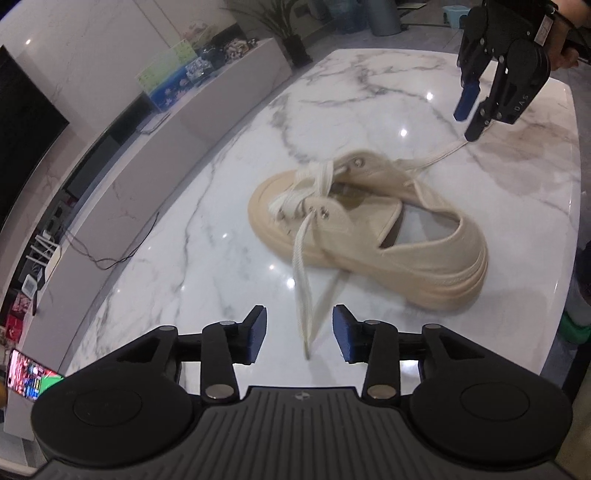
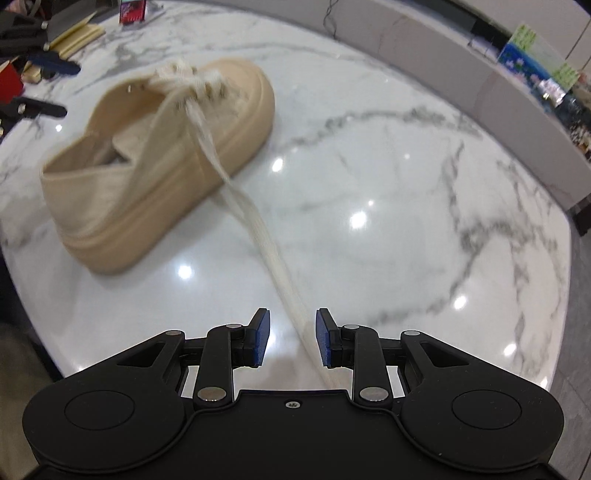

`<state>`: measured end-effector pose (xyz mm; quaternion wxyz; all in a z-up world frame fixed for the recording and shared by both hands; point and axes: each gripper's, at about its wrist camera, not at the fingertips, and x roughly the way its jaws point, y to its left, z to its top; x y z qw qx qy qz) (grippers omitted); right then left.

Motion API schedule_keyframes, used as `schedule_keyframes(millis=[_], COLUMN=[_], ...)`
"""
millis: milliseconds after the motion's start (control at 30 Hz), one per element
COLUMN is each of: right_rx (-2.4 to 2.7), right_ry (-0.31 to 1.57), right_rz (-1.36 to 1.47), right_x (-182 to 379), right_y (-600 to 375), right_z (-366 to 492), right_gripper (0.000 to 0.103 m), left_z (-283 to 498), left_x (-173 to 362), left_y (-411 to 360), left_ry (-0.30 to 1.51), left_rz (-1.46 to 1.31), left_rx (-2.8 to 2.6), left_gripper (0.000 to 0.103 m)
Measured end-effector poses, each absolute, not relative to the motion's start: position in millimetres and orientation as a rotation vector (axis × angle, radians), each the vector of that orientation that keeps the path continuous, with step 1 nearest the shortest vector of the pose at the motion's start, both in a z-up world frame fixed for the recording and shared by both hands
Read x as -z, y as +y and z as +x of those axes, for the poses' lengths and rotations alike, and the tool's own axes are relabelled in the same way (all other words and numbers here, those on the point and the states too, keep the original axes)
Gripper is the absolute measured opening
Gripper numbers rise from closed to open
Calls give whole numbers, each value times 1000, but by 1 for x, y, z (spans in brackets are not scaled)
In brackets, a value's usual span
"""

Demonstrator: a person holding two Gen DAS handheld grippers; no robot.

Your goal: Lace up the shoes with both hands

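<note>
A beige canvas shoe (image 1: 443, 258) (image 2: 147, 166) lies on the white marble table (image 1: 184, 240), partly laced with a cream lace. One lace end (image 1: 301, 266) hangs from a front eyelet and runs between the pads of my left gripper (image 1: 299, 321), which stands open without pressing it. The other lace end (image 1: 436, 157) (image 2: 258, 229) stretches across the table and passes between the blue pads of my right gripper (image 2: 291, 321) (image 1: 467, 123). That gripper is also open, with a gap on both sides of the lace. In the right wrist view the left gripper (image 2: 61, 86) shows at the far left.
A low white cabinet (image 1: 147, 147) with boxes runs along one side of the table. A lit phone (image 1: 33, 376) sits near the left gripper. Red packets (image 2: 133, 11) and pale sticks (image 2: 77, 35) lie at the table's far corner. A hand (image 1: 565, 55) holds the right gripper.
</note>
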<state>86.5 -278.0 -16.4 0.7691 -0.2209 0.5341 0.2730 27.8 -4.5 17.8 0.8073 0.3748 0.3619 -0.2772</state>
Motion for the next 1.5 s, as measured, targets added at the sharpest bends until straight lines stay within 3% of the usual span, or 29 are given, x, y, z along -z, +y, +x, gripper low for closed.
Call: schedule_keyframes(millis=[600,633,700,800,967,1200,1500], right_rx=[-550,-556,-578,-592,-691,-828,-860], right_ry=[1263,1273,1319,1338,1268,1085,1045], right_rz=[-462,-449,-392,-377,-292,53,291], right_x=[39,38,39,38,15,-34,-45], right_y=[-322,-322,-321,-317,-293,-250,-209], right_z=[86,87,90,90,83,84,95], right_gripper=[26,24,1,0,0,0,0], left_z=[28,28,27,24,19,12,8], left_x=[-13,-14,-16,-22,-27,-33,-30], left_y=[-16,-16,-17,-18,-22,-30,-42], left_ry=[778,775,761,748,736,717,716], left_rz=[813,812,811,797,789,739,710], left_rx=[610,609,605,617,640,706,765], left_gripper=[39,39,39,39,39,39,39])
